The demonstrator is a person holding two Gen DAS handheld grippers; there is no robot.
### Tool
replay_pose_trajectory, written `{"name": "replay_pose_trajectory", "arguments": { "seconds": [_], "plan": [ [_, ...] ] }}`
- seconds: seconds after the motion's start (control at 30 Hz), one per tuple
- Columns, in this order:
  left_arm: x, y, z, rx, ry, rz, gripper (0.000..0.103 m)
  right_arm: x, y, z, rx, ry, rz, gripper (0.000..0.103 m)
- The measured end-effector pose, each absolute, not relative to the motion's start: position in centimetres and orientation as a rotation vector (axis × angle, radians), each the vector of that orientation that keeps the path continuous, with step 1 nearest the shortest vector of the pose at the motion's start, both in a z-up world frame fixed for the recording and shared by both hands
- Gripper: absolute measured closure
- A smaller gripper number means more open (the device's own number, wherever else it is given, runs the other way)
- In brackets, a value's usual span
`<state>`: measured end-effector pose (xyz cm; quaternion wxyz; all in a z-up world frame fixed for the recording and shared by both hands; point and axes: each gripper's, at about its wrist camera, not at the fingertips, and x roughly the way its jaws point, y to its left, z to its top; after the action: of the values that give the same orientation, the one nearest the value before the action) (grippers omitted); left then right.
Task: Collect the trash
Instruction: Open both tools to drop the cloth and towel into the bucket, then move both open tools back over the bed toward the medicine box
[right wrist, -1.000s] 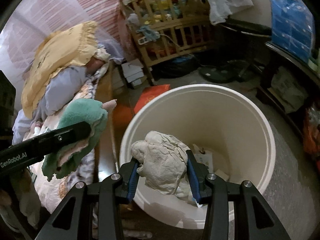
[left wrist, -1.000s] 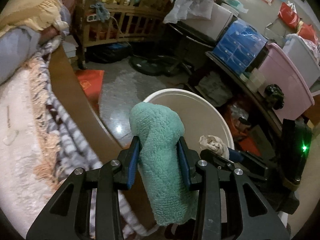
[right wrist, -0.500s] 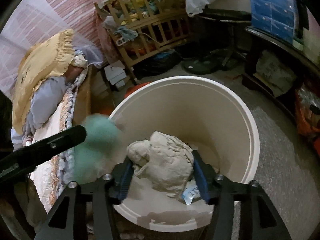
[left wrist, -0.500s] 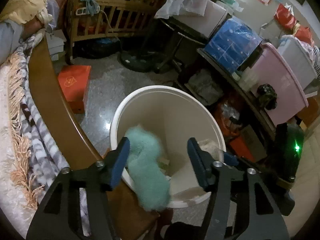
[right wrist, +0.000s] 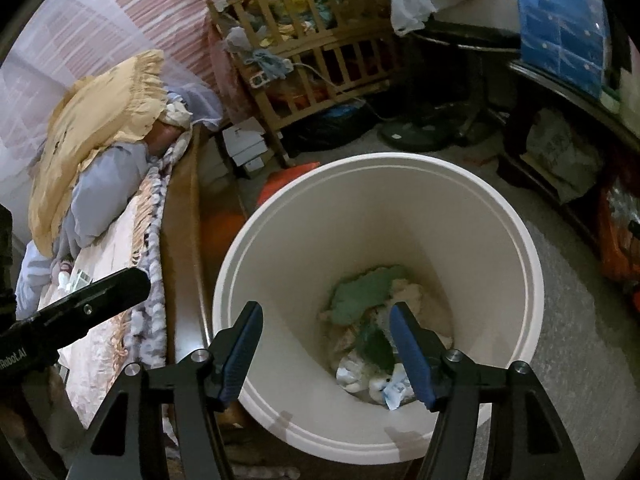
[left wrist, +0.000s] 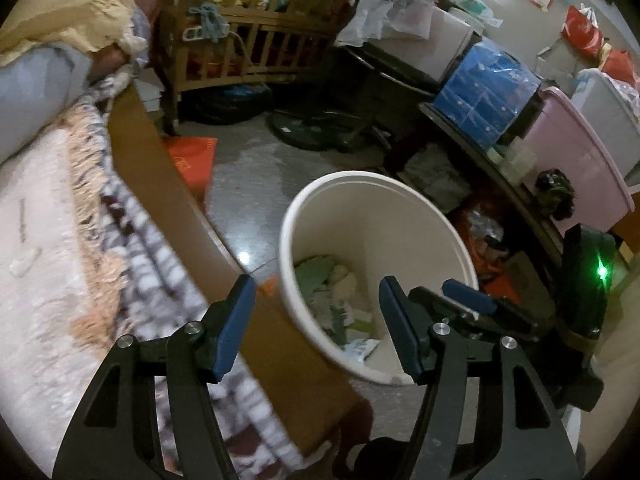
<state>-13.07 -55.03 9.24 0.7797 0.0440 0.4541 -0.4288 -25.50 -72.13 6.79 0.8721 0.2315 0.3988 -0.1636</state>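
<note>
Cloths (right wrist: 366,290) dropped from both tongs now lie inside bin (right wrist: 516,232).

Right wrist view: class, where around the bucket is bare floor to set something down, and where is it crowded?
Bare floor lies right of the bucket, up to the dark shelf. A smaller bare strip runs behind the bucket toward the fan base. Crowded: the gap between bucket and bed, holding white boxes and an orange bag, and under the crib.

left gripper (left wrist: 316,324) released green towel (right wrist: 362,292) | right gripper (right wrist: 326,348) released rag | both in bin (right wrist: 460,216)
</note>
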Motion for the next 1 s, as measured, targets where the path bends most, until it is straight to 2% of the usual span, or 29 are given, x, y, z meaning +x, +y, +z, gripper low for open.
{"name": "replay_pose_trajectory", "arguments": {
  "seconds": [0.5,1.0],
  "plan": [
    [-13.4,-46.6,9.4,0.127,0.966,-0.776,0.040,-23.4,-66.9,7.9,0.384,0.839,-0.262,0.038],
    [-14.6,-35.6,9.5,0.102,0.991,-0.636,0.040,-19.2,-56.0,7.8,0.302,0.893,-0.020,0.037]
  ]
}}
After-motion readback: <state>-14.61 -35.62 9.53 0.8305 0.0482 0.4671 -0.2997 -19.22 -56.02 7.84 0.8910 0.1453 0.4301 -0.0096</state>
